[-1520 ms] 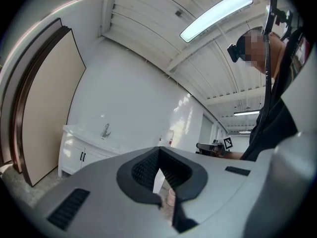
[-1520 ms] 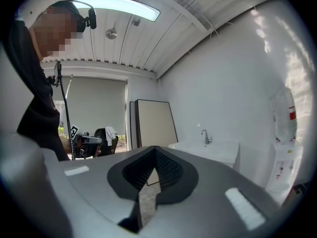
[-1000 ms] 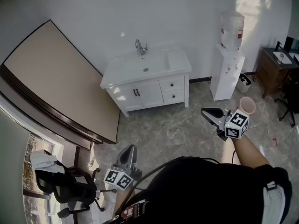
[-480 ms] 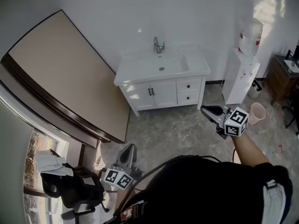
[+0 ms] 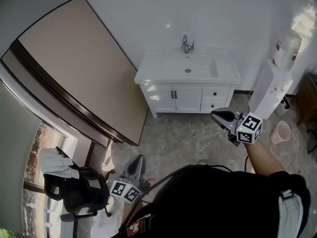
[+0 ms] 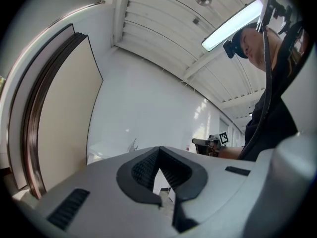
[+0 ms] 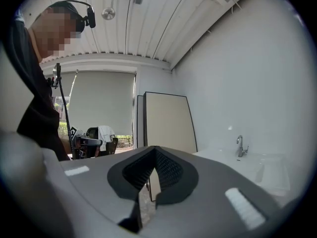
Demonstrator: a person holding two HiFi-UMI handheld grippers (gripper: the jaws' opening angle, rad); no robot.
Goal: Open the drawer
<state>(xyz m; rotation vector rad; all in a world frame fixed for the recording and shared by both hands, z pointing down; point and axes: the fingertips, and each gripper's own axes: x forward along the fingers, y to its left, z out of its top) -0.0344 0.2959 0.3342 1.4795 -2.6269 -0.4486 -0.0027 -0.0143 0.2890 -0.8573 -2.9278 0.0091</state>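
A white vanity (image 5: 187,69) with a sink and a tap (image 5: 186,43) stands against the far wall. Two small drawers, the upper drawer (image 5: 216,93) above the lower drawer (image 5: 213,104), sit at its right; both are closed. Left of them are double doors with black handles (image 5: 173,94). My right gripper (image 5: 221,116) is held level out in front of the drawers, well short of them, shut and empty. Low at my left side my left gripper (image 5: 137,163) is also shut and empty. The right gripper view shows the tap (image 7: 240,146); the left gripper view shows the vanity (image 6: 106,155) beyond the shut jaws.
A large beige board (image 5: 74,68) leans on the wall left of the vanity. A black office chair (image 5: 74,195) with a white cloth (image 5: 53,162) stands at lower left. A water dispenser (image 5: 277,81) and a pink bin (image 5: 281,132) are at the right.
The vanity has slid right and nearer to the middle of the head view as I step toward it. Both grippers travel along, still shut and empty.
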